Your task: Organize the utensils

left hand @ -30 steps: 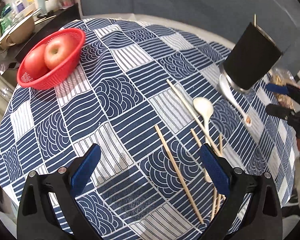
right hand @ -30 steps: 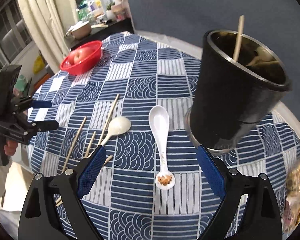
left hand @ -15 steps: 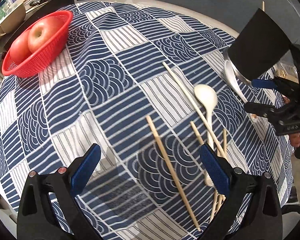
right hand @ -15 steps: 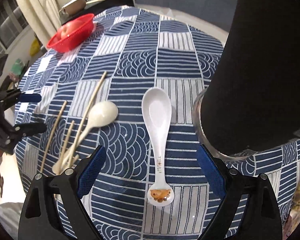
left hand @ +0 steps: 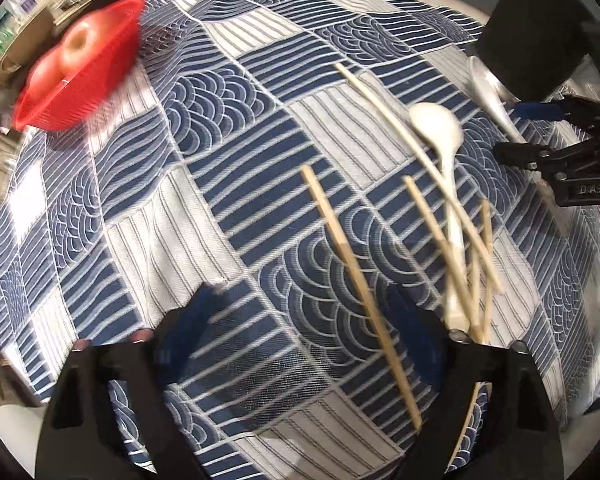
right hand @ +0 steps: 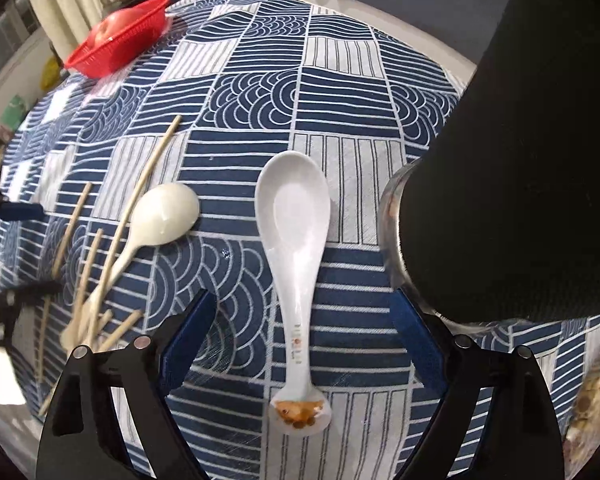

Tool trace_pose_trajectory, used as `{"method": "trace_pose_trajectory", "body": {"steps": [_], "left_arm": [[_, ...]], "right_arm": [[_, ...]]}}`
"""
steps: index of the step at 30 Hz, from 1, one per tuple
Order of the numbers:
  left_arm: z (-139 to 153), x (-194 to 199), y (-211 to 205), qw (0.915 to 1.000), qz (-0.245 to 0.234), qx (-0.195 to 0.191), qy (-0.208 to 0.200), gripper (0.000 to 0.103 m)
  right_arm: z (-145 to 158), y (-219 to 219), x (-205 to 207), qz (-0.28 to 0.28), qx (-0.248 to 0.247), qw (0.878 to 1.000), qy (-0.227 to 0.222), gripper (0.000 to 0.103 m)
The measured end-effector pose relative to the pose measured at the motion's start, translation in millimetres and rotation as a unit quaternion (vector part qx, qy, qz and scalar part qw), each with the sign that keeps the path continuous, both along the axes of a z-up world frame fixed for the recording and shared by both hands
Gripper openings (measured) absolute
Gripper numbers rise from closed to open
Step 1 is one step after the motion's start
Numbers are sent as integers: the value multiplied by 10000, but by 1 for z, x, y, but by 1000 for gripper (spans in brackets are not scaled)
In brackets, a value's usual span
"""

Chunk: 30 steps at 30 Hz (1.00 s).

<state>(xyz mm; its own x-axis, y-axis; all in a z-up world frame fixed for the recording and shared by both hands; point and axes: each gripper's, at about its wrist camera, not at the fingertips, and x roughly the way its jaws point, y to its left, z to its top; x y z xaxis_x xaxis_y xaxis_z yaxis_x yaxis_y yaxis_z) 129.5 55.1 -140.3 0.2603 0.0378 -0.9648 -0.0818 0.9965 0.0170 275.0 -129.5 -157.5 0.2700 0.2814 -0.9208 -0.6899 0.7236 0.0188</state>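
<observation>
Both grippers are aimed steeply down at the counter (right hand: 340, 60), which is covered by a blue-and-white patterned cloth.

The right gripper (right hand: 300, 344) is set astride the white ceramic spoon (right hand: 296, 248). Its jaws stand wide and have just been closing a little, with the spoon handle between them but not yet touched. For a clean pick, the narrow handle should be kept centred between the pads and squeezed mid-shaft, not at the decorated end; the glazed surface is judged slippery. The black utensil holder (right hand: 520, 160) stands just beside on the right, so the right pad must be kept off its base.

The left gripper (left hand: 312, 320) is blurred. Its jaws appear fairly wide and have just been closing, with a single chopstick (left hand: 356, 276) lying between them, not gripped. The stick should be taken near its middle. The heap of crossed chopsticks (left hand: 472, 264) and the cream plastic spoon (left hand: 440, 136) lies just to the right, and snagging is a risk.

Containers: the holder's inside is not shown, so its contents cannot be told. The red basket (left hand: 80, 96) at the far edge is seen to hold apples (left hand: 76, 44). All loose utensils are still on the cloth.
</observation>
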Motion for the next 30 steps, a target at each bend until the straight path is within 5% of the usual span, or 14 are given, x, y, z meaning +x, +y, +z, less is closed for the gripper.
{"method": "trace_pose_trajectory", "body": {"steps": [3,4,5,8,16,30], "left_arm": [[7,3,-2,9999,-136,-24,37,43],[9,3,-1,9999,-130,-50,58,28],[9,3,0,9999,-123,-83,71,14],[10,-1,9,9995,18,-281,148,5],[12,-28,6,9992,-201,-263,242,5],[41,-62,-9,9980,-337,-521,-129,5]], "right_arm": [[7,0,4,-132,42,9999,40,47],[8,-1,7,-168,67,9997,157,25],[9,-1,9,-203,68,9995,215,18],[9,-2,7,-165,143,9994,276,18],[8,-24,-7,-332,969,9891,1054,18],[57,-54,-32,-739,1594,9827,592,18]]}}
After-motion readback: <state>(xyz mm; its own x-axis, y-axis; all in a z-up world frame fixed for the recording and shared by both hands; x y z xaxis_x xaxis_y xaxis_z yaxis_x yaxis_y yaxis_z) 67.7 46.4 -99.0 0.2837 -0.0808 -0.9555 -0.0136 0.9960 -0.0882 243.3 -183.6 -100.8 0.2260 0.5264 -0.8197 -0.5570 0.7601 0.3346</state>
